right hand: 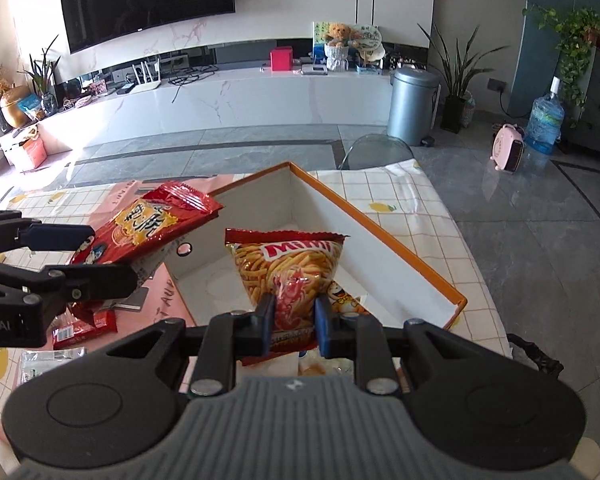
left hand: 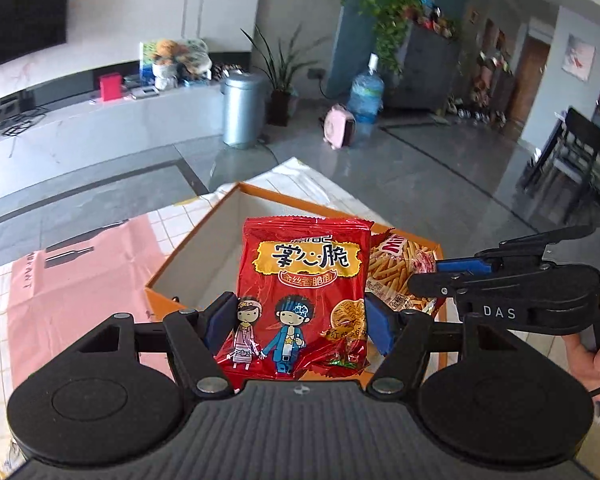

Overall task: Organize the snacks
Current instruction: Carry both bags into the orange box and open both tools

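My left gripper point(left hand: 300, 324) is shut on a red crispy-noodle packet point(left hand: 304, 280) with two cartoon figures, its blue pads pressing on both side edges. The packet hangs upright in front of an open orange box point(left hand: 220, 216) with white inside walls. From the right wrist view, the same red packet point(right hand: 148, 232) tilts over the box's left corner in the left gripper point(right hand: 80, 258). My right gripper point(right hand: 294, 320) is shut on the lower part of a Mimi shrimp-stick packet point(right hand: 288, 268), held above the orange box point(right hand: 380, 232). The right gripper point(left hand: 426, 274) and the Mimi packet point(left hand: 396, 272) also show beside the red one.
The box stands on a table with a chequered lemon-print cloth point(right hand: 412, 208) and a pink sheet point(left hand: 72, 280). More snack packets point(right hand: 84, 326) lie on the table at the left. A glass chair back point(right hand: 376, 152) stands beyond the far edge, then grey floor and a metal bin point(right hand: 412, 104).
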Demonstrator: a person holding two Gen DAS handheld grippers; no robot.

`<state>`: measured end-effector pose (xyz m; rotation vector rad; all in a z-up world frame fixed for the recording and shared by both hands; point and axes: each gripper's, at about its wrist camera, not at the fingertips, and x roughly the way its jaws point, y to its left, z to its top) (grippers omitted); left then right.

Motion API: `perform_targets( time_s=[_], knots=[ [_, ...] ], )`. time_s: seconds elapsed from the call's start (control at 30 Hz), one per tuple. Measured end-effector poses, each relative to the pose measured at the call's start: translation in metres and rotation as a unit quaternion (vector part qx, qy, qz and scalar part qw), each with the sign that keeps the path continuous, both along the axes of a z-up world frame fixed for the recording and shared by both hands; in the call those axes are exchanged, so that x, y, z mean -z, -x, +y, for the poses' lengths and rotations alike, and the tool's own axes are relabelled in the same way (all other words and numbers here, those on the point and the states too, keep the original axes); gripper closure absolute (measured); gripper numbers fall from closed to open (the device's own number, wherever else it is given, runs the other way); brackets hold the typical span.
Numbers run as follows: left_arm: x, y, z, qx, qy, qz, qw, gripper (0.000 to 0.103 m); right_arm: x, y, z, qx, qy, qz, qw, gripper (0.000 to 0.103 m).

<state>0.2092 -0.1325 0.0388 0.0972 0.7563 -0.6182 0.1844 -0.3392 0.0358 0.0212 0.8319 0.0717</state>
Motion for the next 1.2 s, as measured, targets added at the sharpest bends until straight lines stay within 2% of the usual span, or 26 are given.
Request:
perform_targets(
  time_s=[0.23, 0.4, 0.63, 0.8, 0.97, 1.2],
  knots=[
    [0.034, -0.034, -0.037, 0.036, -0.085, 0.013, 0.9956, 0.026, 0.037, -0.041, -0.01, -0.012, -0.006, 0.063, 0.998, 0.085],
    [0.055, -0.061, -0.055, 0.045, -0.119, 0.043, 0.9909, 0.026, 0.054, -0.071, -0.001, -0.049, 0.032, 0.082, 0.995, 0.085],
    [0.081, -0.089, -0.071, 0.04, -0.172, 0.078, 0.9811, 0.026, 0.076, -0.105, 0.006, -0.093, 0.074, 0.121, 0.985, 0.085],
    [0.103, -0.098, -0.081, 0.043, -0.22, 0.099, 0.9696, 0.026, 0.097, -0.12, 0.001, -0.103, 0.06, 0.161, 0.98, 0.085],
    [0.115, -0.101, -0.087, 0.045, -0.245, 0.113, 0.9617, 0.025, 0.111, -0.124, -0.002, -0.1, 0.05, 0.179, 0.977, 0.085],
    [0.12, -0.096, -0.091, 0.044, -0.264, 0.099, 0.9585, 0.019, 0.114, -0.125, 0.002, -0.104, 0.049, 0.181, 0.977, 0.084]
  ],
)
